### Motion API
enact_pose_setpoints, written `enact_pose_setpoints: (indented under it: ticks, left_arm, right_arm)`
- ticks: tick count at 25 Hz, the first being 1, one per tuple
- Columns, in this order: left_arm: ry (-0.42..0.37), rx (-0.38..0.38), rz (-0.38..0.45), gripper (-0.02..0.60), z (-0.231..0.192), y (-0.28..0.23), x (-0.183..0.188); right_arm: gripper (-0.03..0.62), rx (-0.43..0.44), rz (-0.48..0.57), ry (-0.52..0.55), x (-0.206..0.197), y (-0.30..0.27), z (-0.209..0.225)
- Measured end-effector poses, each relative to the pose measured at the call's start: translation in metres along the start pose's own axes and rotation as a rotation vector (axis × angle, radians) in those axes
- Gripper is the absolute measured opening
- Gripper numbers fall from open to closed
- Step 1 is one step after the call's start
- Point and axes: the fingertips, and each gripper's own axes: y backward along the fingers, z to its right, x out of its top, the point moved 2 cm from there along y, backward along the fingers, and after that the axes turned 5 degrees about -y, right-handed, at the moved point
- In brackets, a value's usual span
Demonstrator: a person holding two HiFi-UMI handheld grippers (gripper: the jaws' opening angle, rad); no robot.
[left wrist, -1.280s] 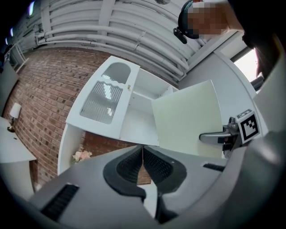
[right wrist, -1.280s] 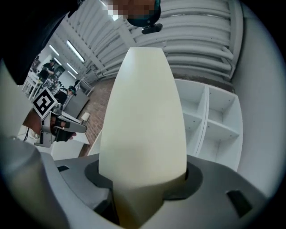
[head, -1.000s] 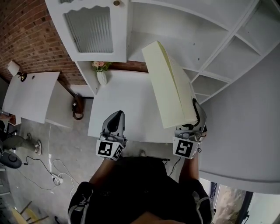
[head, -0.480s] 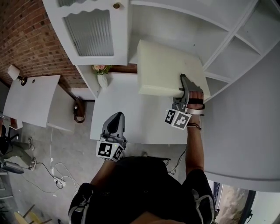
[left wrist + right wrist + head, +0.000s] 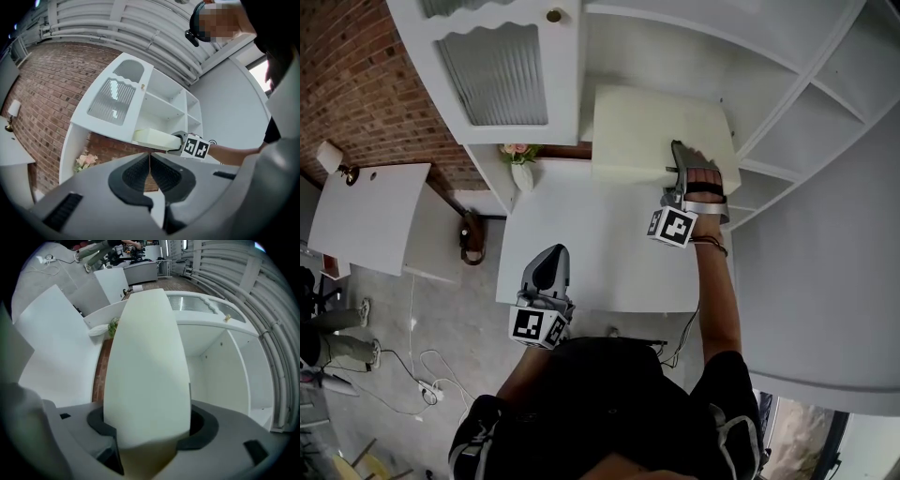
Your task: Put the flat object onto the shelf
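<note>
The flat object is a thick cream slab (image 5: 652, 131), lying level at the front of the white shelf unit's open compartment (image 5: 675, 56). My right gripper (image 5: 678, 155) reaches forward over the table and holds the slab's near edge. In the right gripper view the slab (image 5: 147, 362) fills the gap between the jaws of that gripper (image 5: 147, 437); the jaws are opening, with the pads still against it. My left gripper (image 5: 553, 261) hangs low by the table's front edge, shut and empty. In the left gripper view that gripper (image 5: 150, 164) faces the slab (image 5: 152, 138).
A cabinet door with ribbed glass (image 5: 492, 66) stands left of the compartment. A small vase of flowers (image 5: 518, 164) sits at the back of the white table (image 5: 581, 253). More shelves (image 5: 806, 103) lie to the right; a brick wall (image 5: 356, 75) and a second white table (image 5: 366, 216) to the left.
My right gripper carried the slab from upright near my body forward, tipped it flat and moved it into the shelf compartment. The left gripper stayed almost still.
</note>
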Motion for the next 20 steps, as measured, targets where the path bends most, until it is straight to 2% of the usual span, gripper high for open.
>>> enact_pose_setpoints:
  ticks: [3,7,11,20]
  left_arm:
    - [0.004,0.004,-0.006,0.017,-0.002,0.000,-0.002]
    - [0.006,0.014,-0.010,0.017,-0.008,0.000,-0.004]
    - [0.009,0.017,-0.012,0.017,-0.009,0.001,-0.006]
    - [0.018,0.014,-0.019,0.017,-0.009,0.000,-0.009]
  right_arm:
    - [0.336,0.056,-0.008,-0.024,0.003,-0.017,-0.001]
    - [0.377,0.177,-0.079,-0.030,0.001,-0.047,-0.006]
    - [0.403,0.204,-0.145,-0.002,-0.007,-0.076,-0.005]
    - [0.414,0.236,-0.224,0.001,0.003,-0.105,-0.005]
